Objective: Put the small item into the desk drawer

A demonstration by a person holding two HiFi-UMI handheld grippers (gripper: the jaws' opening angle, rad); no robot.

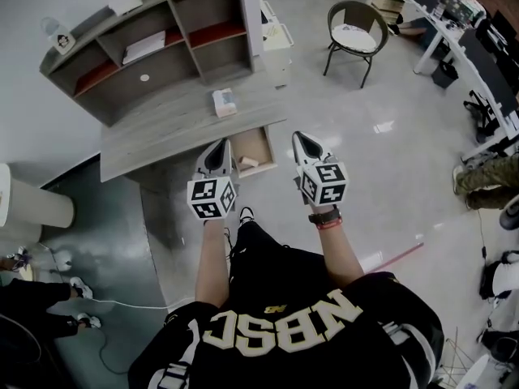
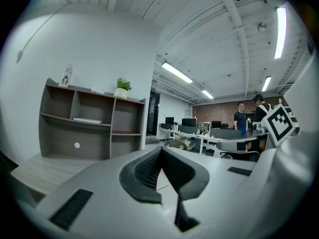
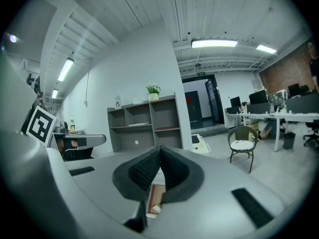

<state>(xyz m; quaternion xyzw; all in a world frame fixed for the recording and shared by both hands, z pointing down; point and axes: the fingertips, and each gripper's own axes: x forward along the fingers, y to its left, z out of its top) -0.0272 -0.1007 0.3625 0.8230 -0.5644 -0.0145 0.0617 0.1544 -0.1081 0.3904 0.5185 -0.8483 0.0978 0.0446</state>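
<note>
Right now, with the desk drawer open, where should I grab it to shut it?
Take the drawer by the top edge of its front panel, coming down from your side. It stands pulled out of the desk toward you, leaving that edge exposed; the small item lies inside behind it. The right hand-held gripper is shut; open it first.

Open desk drawer (image 1: 256, 143), small item (image 1: 248, 162) seemingly inside

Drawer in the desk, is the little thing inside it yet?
Looks done: a small pale item lies inside the open wooden desk drawer. In hand: nothing. The left gripper and right gripper are both shut and empty. Left: probably only pushing the drawer closed.
</note>
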